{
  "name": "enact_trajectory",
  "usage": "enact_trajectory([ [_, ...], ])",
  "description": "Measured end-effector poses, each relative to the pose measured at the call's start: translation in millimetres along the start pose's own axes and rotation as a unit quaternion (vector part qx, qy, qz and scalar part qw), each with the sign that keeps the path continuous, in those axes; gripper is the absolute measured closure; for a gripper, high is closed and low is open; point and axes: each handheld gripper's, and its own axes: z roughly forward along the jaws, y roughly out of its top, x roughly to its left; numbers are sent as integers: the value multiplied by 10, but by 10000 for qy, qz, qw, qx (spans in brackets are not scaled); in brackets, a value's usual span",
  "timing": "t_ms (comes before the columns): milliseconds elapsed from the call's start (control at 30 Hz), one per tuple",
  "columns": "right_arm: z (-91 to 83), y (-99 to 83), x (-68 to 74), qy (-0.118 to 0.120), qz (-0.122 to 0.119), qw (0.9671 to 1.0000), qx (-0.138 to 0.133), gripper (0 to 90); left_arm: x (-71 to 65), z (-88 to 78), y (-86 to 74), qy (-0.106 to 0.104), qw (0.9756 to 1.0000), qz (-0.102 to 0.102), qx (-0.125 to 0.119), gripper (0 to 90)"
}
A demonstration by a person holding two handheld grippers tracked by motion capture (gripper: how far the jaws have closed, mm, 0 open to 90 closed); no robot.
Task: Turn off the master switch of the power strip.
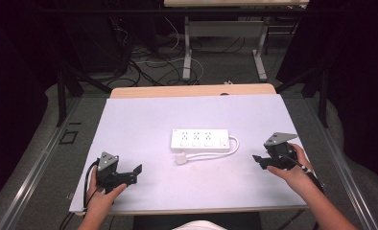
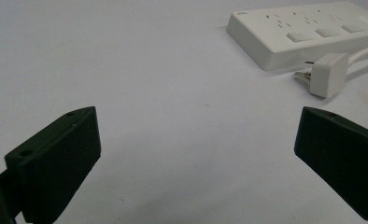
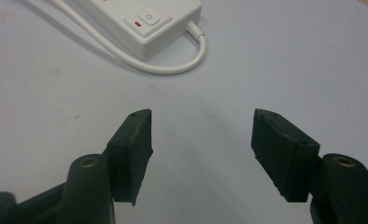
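The left tongs (image 1: 129,173) sat at about seven o'clock on the surface (image 1: 139,120), jaws spread wide and holding nothing, with the strip (image 1: 200,139) up toward their two o'clock. The strip lay near the surface's centre, its long axis running nine to three, its plug (image 1: 181,158) just in front at its six o'clock and its cord (image 1: 233,146) looping off the three o'clock end by the switch (image 3: 146,20). The right tongs (image 1: 260,161) rested at about four o'clock, also spread and empty, aimed at that switch end and, by my judgement, somewhat nearer the strip than the left.
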Motion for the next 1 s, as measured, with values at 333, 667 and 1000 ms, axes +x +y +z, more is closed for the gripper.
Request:
enact_trajectory([
  [333, 4, 111, 10, -12, -304, 9994, 148, 377, 1, -1, -1, 1, 10000, 4, 3, 5],
  [667, 13, 246, 48, 56, -545, 9982, 242, 372, 1, 1, -2, -2, 10000, 12, 11, 6],
  [1000, 45, 408, 60, 186, -763, 9962, 364, 364, 0, 6, -4, -7, 10000, 7, 19, 6],
])
